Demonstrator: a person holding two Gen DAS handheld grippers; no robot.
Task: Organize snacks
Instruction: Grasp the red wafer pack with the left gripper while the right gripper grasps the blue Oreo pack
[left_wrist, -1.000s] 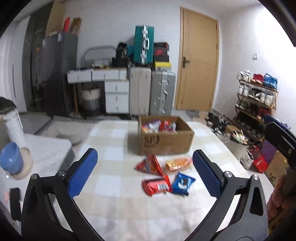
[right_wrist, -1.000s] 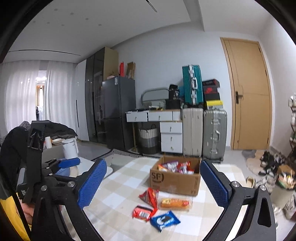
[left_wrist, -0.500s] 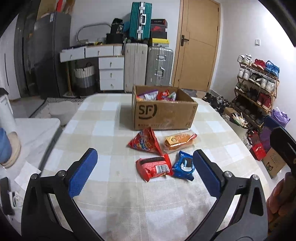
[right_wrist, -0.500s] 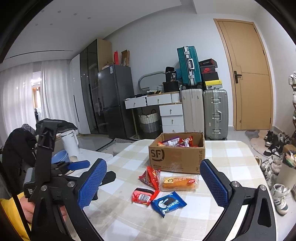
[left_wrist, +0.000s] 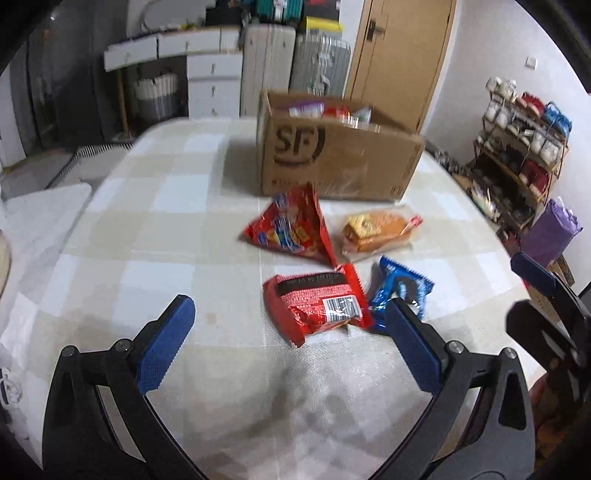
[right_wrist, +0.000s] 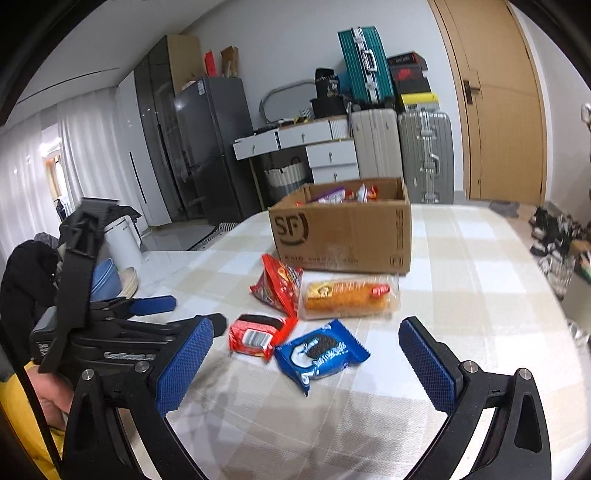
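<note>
A cardboard box (left_wrist: 340, 158) (right_wrist: 343, 236) with snack packs inside stands on the checked table (left_wrist: 147, 229). In front of it lie a red triangular bag (left_wrist: 291, 229) (right_wrist: 279, 284), an orange bread pack (left_wrist: 376, 229) (right_wrist: 347, 295), a flat red pack (left_wrist: 317, 302) (right_wrist: 256, 336) and a blue cookie pack (left_wrist: 400, 290) (right_wrist: 319, 352). My left gripper (left_wrist: 288, 332) hangs open just short of the flat red pack. Over the near table my right gripper (right_wrist: 306, 354) stands open, with the blue cookie pack between and beyond its fingers. Both are empty.
A white side surface (right_wrist: 162, 258) at the left holds a blue bowl (right_wrist: 105, 278) and a white kettle (right_wrist: 123, 236). Suitcases (right_wrist: 424, 147), drawers and a fridge (right_wrist: 210, 147) stand behind the table. A shoe rack (left_wrist: 517, 147) and a purple bag (left_wrist: 550, 229) sit at the right.
Both grippers have tilted down and come closer to the table. The loose snacks and the box now look larger and nearer. The jaws stayed open.
</note>
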